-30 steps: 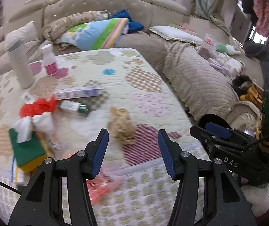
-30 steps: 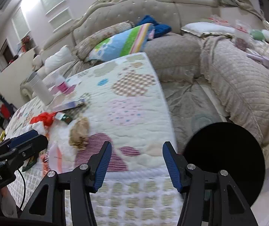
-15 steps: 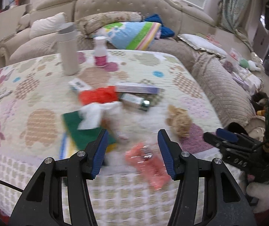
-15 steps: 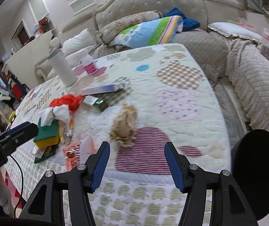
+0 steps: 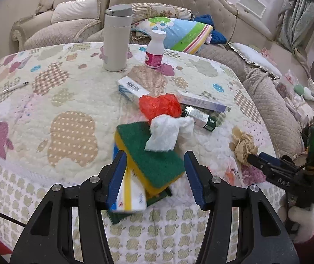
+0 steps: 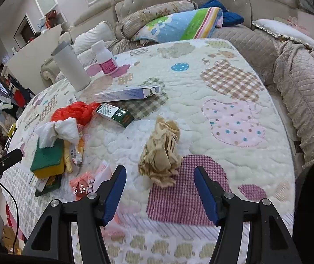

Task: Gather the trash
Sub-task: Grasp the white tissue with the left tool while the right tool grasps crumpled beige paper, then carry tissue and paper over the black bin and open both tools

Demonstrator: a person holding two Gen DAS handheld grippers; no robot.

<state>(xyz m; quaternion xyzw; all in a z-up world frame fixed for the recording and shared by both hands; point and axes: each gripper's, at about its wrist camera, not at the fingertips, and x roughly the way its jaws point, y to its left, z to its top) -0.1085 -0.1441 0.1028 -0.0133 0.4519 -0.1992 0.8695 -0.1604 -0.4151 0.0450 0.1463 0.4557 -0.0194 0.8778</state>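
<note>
While both claws gape empty, the left claw (image 5: 154, 178) hovers over the sponge (image 5: 150, 156), the right claw (image 6: 160, 194) near crumpled tan paper (image 6: 161, 154).

A quilted table cover (image 5: 73, 92) carries a thermos (image 5: 116, 41), boxes (image 6: 126, 94) and crumpled trash (image 6: 161, 151).

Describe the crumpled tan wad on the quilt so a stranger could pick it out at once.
Start at the quilted table, then find the purple checked patch at its near edge. The tan wad lies at that patch's far-left corner, just ahead of the open right gripper. Unlike the red bag and white tissue in the pile to its left, it lies alone and is beige.
</note>
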